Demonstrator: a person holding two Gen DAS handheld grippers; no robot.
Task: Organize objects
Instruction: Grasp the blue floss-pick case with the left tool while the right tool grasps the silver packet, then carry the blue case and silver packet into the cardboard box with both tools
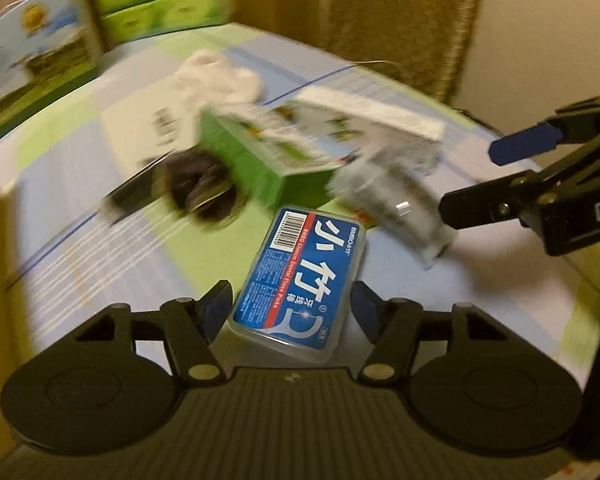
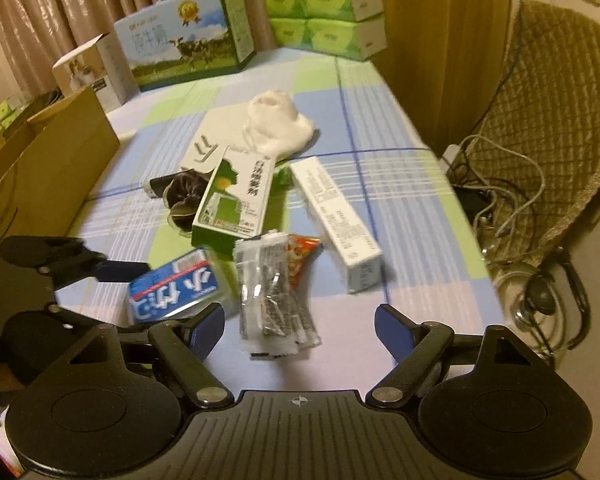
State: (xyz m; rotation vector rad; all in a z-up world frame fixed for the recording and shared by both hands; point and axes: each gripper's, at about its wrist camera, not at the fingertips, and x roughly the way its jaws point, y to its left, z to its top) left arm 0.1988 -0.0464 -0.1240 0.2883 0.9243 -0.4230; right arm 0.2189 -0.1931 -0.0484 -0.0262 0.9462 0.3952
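At the far left of the right wrist view a cardboard box stands on the edge of the checked surface. Your left hand-held gripper has the blue floss pick case between its fingers, which flank the case's near end; I cannot tell whether the pads actually press on it. Behind the case lies a dark hair scrunchie, then a green and white carton with a white wad of cloth farther back. To the right of the case a clear packet of dark sachets lies on the surface, with an orange wrapper at its far end. Your right hand-held gripper hangs over the packet's near end, its fingers spread well wider than the packet and gripping nothing. A long white box lies just right of the packet. Off the surface, cables trail over a quilted chair.
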